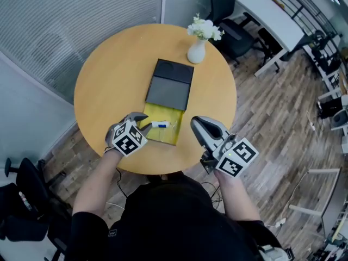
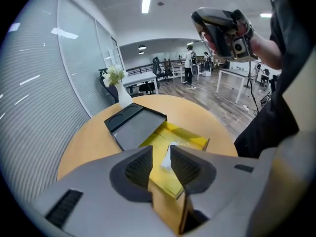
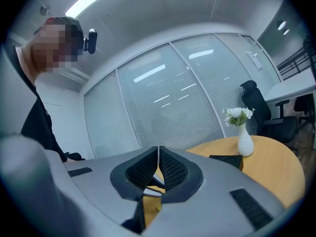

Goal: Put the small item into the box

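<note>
From the head view, a round table (image 1: 109, 69) with a smooth, light wood top carries a flat rectangular box (image 1: 166, 136) with a yellow cardboard inside. A matte black lid (image 1: 169, 85) lies just beyond it, touching its far end. The small item (image 1: 159, 124), a short white piece with a blue band, lies inside the box near its far edge. The left gripper (image 1: 142, 122) is at the box's left wall. The right gripper (image 1: 197, 125) hangs to the right of the box, past the table's rim. A white vase (image 1: 197, 50) of white flowers stands behind the lid. The tabletop to the left and right of the box is bare wood.

In the left gripper view, the left gripper (image 2: 160, 154) pinches a yellow cardboard wall of the box (image 2: 185, 135) between its ribbed grey pads. The small item (image 2: 167, 159) shows as a white sliver just past the tips. The lid (image 2: 136, 125) has two round recesses at its far end. The right gripper (image 2: 217, 26) is held high above the table.

In the right gripper view, the right gripper (image 3: 158, 154) has its jaws drawn to a thin slit with nothing between them. It sits above the table (image 3: 276, 167), well apart from the vase (image 3: 244, 142).
</note>
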`<action>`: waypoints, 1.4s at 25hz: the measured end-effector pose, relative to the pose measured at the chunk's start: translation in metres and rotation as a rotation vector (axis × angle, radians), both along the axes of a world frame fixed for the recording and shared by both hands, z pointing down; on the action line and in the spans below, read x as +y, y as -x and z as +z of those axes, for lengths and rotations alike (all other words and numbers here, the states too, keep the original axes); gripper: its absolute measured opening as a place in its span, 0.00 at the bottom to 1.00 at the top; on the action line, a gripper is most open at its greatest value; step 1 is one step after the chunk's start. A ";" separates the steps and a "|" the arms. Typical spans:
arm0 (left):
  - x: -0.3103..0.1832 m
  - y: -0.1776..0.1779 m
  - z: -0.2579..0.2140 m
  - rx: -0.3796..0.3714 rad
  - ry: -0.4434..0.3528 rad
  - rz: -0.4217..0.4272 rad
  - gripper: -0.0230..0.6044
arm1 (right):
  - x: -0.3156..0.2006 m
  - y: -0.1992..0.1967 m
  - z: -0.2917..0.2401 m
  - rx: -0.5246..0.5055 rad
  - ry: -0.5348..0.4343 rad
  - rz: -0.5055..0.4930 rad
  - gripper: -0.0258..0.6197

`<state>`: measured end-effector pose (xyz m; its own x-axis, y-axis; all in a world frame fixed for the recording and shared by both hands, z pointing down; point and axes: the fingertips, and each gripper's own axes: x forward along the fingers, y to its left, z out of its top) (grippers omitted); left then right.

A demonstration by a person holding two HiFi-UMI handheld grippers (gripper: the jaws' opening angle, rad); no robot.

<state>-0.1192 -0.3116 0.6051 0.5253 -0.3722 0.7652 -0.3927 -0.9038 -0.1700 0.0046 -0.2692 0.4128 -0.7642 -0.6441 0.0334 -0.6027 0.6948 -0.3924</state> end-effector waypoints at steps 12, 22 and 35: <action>0.041 0.049 -0.078 0.282 -0.014 -0.132 0.19 | 0.024 0.051 -0.019 0.019 -0.020 -0.019 0.10; 0.064 0.081 -0.131 0.455 -0.056 -0.254 0.18 | 0.022 0.070 -0.042 0.017 -0.075 -0.066 0.10; 0.062 0.091 -0.196 0.615 -0.189 -0.465 0.17 | 0.006 0.022 -0.070 0.020 -0.191 -0.089 0.10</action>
<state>-0.2106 -0.2496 0.4092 0.5921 -0.7520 0.2897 -0.7961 -0.6015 0.0657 -0.0177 -0.2632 0.3431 -0.8186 -0.5705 -0.0670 -0.5424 0.8061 -0.2366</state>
